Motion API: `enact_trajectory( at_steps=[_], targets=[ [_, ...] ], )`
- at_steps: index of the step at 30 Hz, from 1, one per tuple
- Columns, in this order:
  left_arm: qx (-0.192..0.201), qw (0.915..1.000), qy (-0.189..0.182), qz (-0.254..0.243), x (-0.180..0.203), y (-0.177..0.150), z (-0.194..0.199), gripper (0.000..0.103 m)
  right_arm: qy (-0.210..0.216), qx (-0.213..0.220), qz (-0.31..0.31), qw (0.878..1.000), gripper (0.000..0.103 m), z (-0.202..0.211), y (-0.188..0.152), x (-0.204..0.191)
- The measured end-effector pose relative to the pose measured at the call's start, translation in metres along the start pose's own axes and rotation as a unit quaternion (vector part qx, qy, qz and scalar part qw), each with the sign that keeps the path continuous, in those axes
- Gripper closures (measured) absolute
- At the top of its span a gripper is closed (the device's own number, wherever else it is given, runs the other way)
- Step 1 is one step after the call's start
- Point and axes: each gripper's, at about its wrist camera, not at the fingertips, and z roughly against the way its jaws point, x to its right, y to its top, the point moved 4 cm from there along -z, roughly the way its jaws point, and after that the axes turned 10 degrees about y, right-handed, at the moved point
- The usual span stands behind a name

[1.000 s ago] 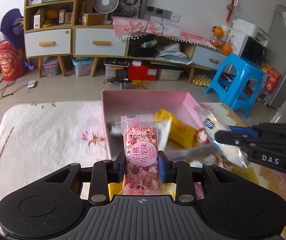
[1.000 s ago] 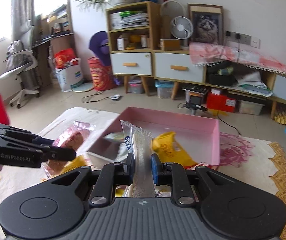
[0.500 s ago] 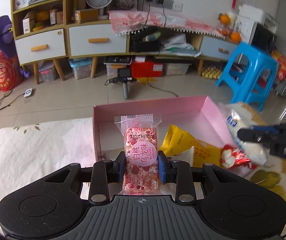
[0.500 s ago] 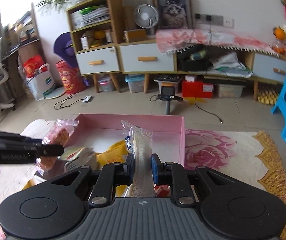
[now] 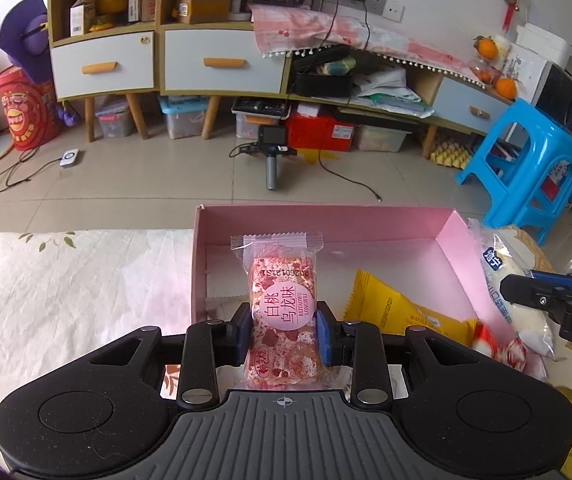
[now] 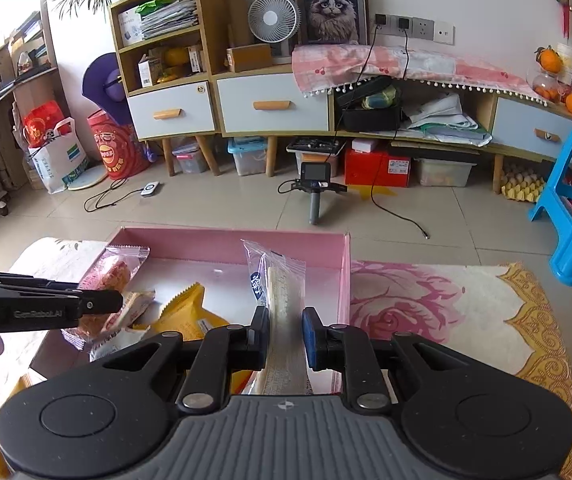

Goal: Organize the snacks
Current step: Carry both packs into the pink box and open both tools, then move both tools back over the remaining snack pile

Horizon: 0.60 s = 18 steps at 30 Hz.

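My left gripper point(image 5: 283, 332) is shut on a pink peach-oolong snack packet point(image 5: 281, 312), held upright over the near left of the open pink box point(image 5: 326, 220). My right gripper point(image 6: 284, 334) is shut on a clear-wrapped white snack packet point(image 6: 281, 300), held edge-on above the box's right side point(image 6: 346, 280). In the left wrist view that white packet point(image 5: 514, 296) hangs at the box's right wall with the right gripper's fingers point(image 5: 542, 296) on it. A yellow wafer packet point(image 5: 394, 308) lies inside the box.
A red-and-white wrapped snack point(image 5: 502, 348) lies at the box's near right corner. A floral cloth point(image 6: 446, 308) covers the table. Beyond the far edge are tiled floor, a small camera tripod point(image 5: 271, 160), a blue stool point(image 5: 526, 172) and cabinets point(image 5: 205, 64).
Both grippers have moved forward over the pink box with their packets still held. The box now sits closer and more centred in both views.
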Motion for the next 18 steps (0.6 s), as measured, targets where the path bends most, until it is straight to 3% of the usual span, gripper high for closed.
enact_trajectory(
  at_steps=[4,7,9,13,18],
  targets=[
    [0.015,0.9998,0.000,-0.016,0.004,0.002,0.004,0.067,-0.007,0.002,0.015,1.000,0.094,0.000,0.005,-0.003],
    [0.017,0.9996,-0.010,-0.023,0.007,0.002,0.008,0.048,-0.005,0.010,0.006,1.000,0.079,0.004,0.007,-0.003],
    [0.020,0.9995,-0.006,-0.025,0.007,0.001,0.012,0.045,-0.005,0.012,0.004,1.000,0.070,0.006,0.008,-0.003],
    [0.021,0.9995,-0.008,-0.023,0.006,-0.002,0.020,0.035,-0.004,0.013,0.005,1.000,0.064,0.013,0.008,-0.005],
    [0.031,0.9993,-0.015,-0.016,0.001,-0.005,0.038,0.026,-0.002,0.030,0.008,1.000,0.045,0.030,0.010,-0.014]
  ],
)
